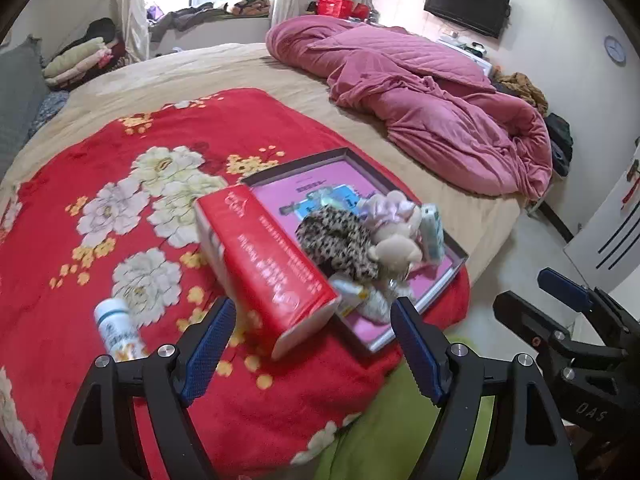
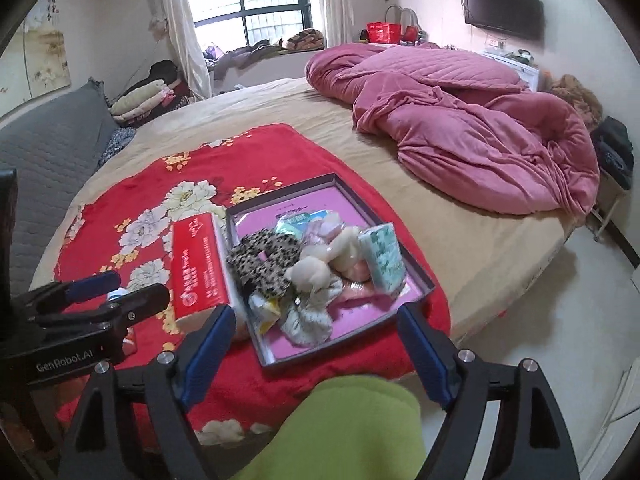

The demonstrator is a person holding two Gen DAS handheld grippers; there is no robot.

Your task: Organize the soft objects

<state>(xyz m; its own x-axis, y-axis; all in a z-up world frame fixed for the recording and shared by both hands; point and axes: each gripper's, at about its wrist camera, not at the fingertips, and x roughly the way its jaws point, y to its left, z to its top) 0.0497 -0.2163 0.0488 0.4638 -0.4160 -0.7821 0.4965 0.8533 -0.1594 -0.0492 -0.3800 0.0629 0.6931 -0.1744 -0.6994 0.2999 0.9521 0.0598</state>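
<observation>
1. Soft objects (image 2: 304,276) (a leopard-print piece, a cream plush, small cloth bits, tissue packs) lie heaped in the shallow tray (image 2: 424,280) on the red floral blanket (image 1: 120,208), gathered in one place, which suits the organizing task.
2. Your left gripper (image 1: 316,340) has its jaws released, with nothing between them; it hangs above the blanket's near edge.
3. Your right gripper (image 2: 316,344) is likewise spread wide and empty, above the tray's near rim, so neither tool disturbs the pile.
4. The red box (image 1: 264,268) leans against the tray's left wall, and a white bottle (image 1: 118,332) lies on the blanket beside the left jaws; both are hard, probably why they sit outside.
5. The pink quilt (image 2: 472,128) is bunched well apart on the bed.
</observation>
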